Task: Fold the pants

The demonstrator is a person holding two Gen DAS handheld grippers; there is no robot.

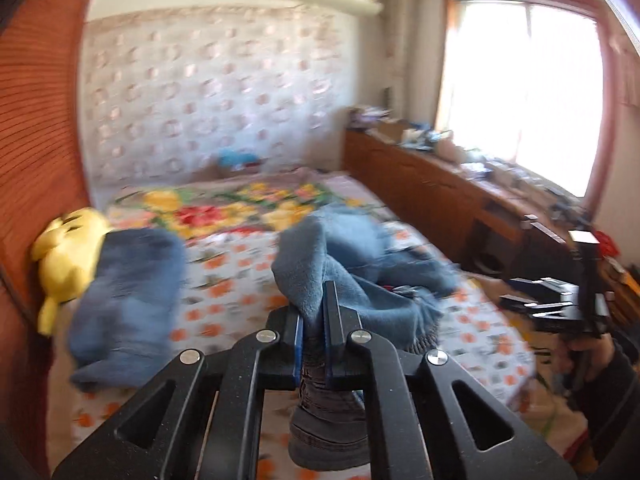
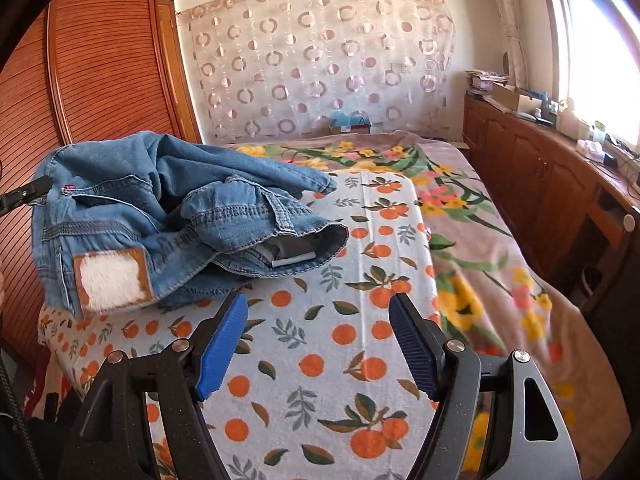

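Note:
The blue denim pants [image 2: 160, 208] lie crumpled on the orange-print sheet [image 2: 340, 360], waistband and leather patch toward the left. In the left wrist view my left gripper [image 1: 314, 316] is shut on a fold of the pants [image 1: 360, 264], and the cloth bunches up past its fingers. In the right wrist view its black tip [image 2: 28, 192] shows at the waistband's left edge. My right gripper [image 2: 318, 312] stands open just short of the pants, over the sheet, with nothing between its blue pads. It also appears, held by a hand, at the right of the left wrist view [image 1: 560, 304].
A second blue denim bundle [image 1: 124, 292] and a yellow plush toy [image 1: 68, 256] lie at the bed's left side. A flowered blanket [image 2: 480, 240] covers the far and right part of the bed. A slatted wardrobe [image 2: 100, 60] stands left, a cluttered wooden cabinet [image 2: 540, 184] right.

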